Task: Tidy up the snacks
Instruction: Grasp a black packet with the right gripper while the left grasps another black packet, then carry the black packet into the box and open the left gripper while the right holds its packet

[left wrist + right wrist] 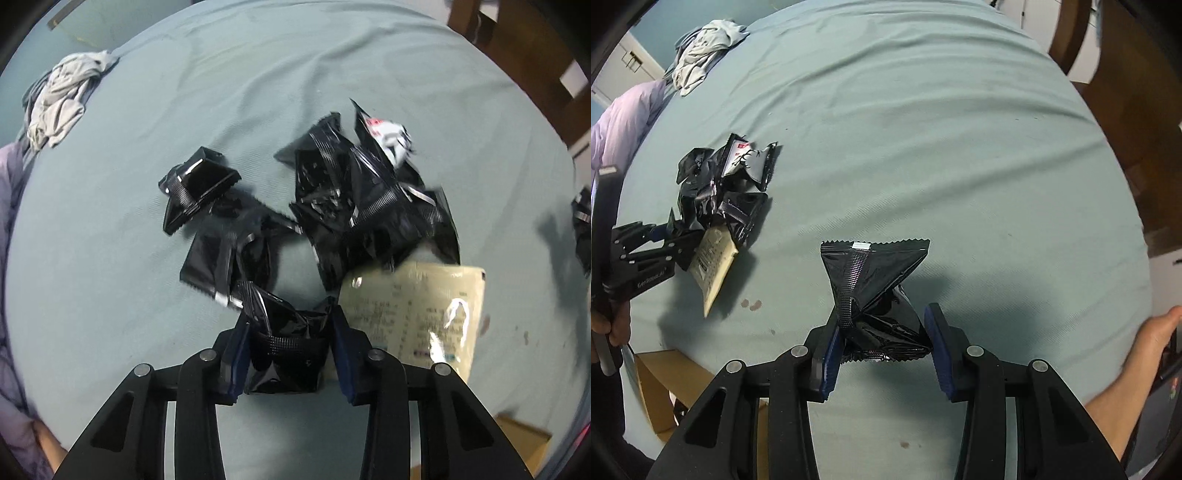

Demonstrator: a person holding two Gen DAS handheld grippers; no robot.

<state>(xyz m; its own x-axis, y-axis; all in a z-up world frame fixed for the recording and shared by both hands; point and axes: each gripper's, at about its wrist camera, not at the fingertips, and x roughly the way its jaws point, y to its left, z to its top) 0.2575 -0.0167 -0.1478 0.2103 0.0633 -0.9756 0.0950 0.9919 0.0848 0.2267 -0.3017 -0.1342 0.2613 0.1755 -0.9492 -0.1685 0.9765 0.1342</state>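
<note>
Teal sheet (923, 129) covers the bed as one wide, lightly creased surface.

Item: left gripper (288, 325), steeply downward at the near side of the snack pile (354, 199). Jaws clamped on a crumpled black packet (284, 354), pads pressing both its sides.

Item: pile of black foil packets, overlapping, some lying loose at its left. A cream packet (417, 314) lies flat, touching the pile's near right edge and just beside the left gripper's right finger.

Item: right gripper (881, 332), well apart from the pile, over bare sheet. Jaws clamped on a second black packet (871, 280), crimped top edge pointing away; a shadow falls on the sheet beneath it.

Item: open room. Bare sheet extends beyond the pile to the far edge and across the bed's whole right half.

Item: edges. Crumpled grey cloth (701, 55) at the far left corner; lilac bedding (624, 118) along the left side. Brown wooden furniture (517, 48) beyond the far right edge. Cardboard box (661, 387) below the near edge. A bare forearm (1137, 365) shows at the right border.
</note>
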